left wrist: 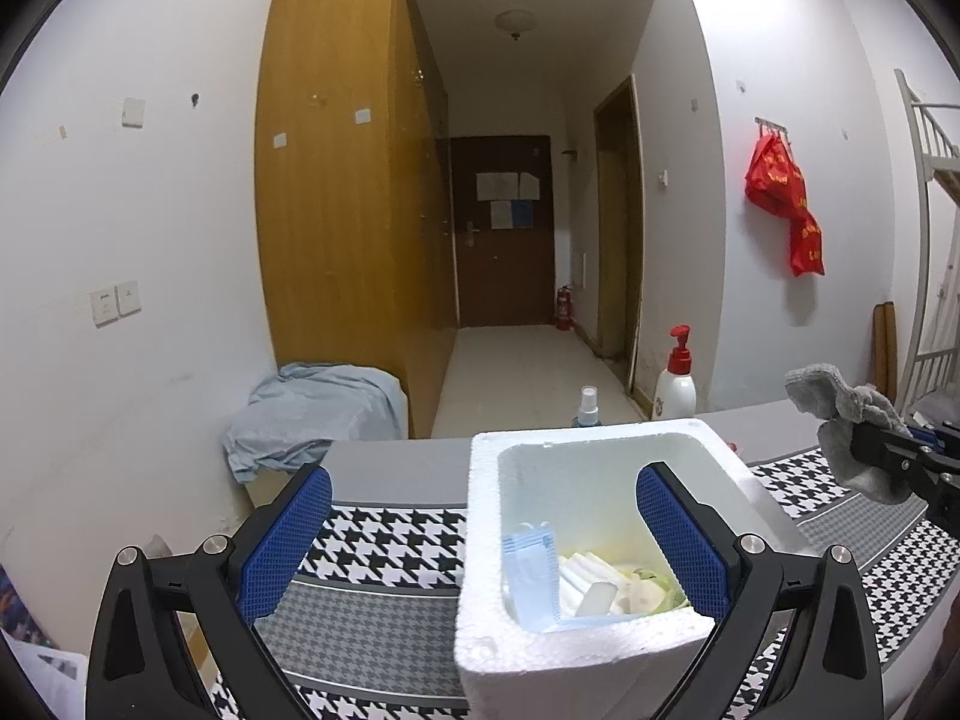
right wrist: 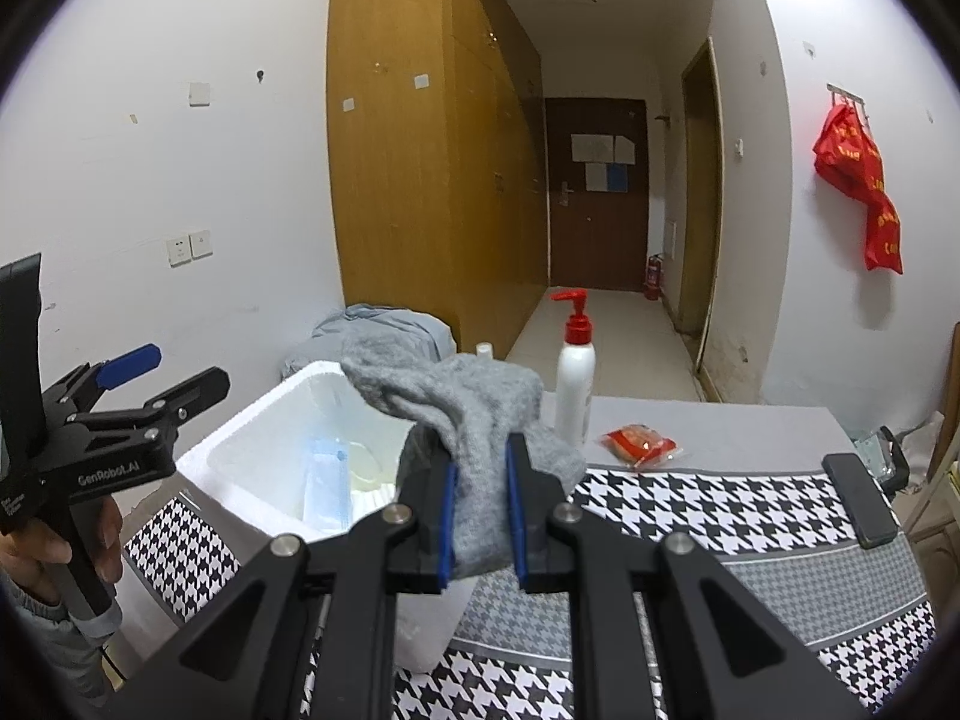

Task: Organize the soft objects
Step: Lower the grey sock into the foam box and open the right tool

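We see a grey knitted cloth [right wrist: 480, 420], thick and fuzzy, bunched into soft folds. It is pinched between the blue pads of the right gripper [right wrist: 480, 516], whose fingers are clenched on its lower part, while its upper fold flops toward the white foam box [right wrist: 252, 438] and hangs over that box's near corner. From the left wrist view the same cloth [left wrist: 840, 414] is held up at the right edge, above the tabletop [left wrist: 384, 456] and beside the box [left wrist: 600, 444].

Inside the box we make out a clear packet with blue edging [left wrist: 531, 576] standing against the wall, and some white and pale green things at the bottom that are too jumbled to name. The right gripper's fingers cover the cloth's lower end, so we cannot tell how long it is. The left gripper's right finger hides part of the box interior.

The left gripper [left wrist: 483, 540] points slightly downward, its fingers released and spread wide, one on either side of the box's left wall, touching nothing. A hand [right wrist: 42, 546] grips its handle at the left edge of the right wrist view. On the houndstooth cloth [right wrist: 720, 510] that covers the tabletop lie a red packet [right wrist: 642, 445], a pump bottle [right wrist: 575, 372] and a black phone [right wrist: 858, 498].
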Available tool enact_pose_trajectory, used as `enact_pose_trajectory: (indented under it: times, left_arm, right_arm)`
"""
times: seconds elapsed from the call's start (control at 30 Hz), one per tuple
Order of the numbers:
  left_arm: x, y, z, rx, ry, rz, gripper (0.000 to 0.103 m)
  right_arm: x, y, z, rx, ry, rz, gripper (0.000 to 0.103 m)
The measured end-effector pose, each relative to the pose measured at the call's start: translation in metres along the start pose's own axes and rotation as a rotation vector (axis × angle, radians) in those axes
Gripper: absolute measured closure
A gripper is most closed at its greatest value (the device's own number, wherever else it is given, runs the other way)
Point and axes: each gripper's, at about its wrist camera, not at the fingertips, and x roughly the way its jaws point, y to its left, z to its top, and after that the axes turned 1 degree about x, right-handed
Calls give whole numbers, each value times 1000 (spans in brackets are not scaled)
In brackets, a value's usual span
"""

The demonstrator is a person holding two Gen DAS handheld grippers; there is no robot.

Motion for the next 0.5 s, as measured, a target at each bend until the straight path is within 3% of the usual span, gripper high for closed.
enact_pose_trajectory:
  times: [0.5]
  left_arm:
    - [-12,21,-7,-14,-7,38,1]
  right_arm:
    - [10,27,10,-38,-7,70,85]
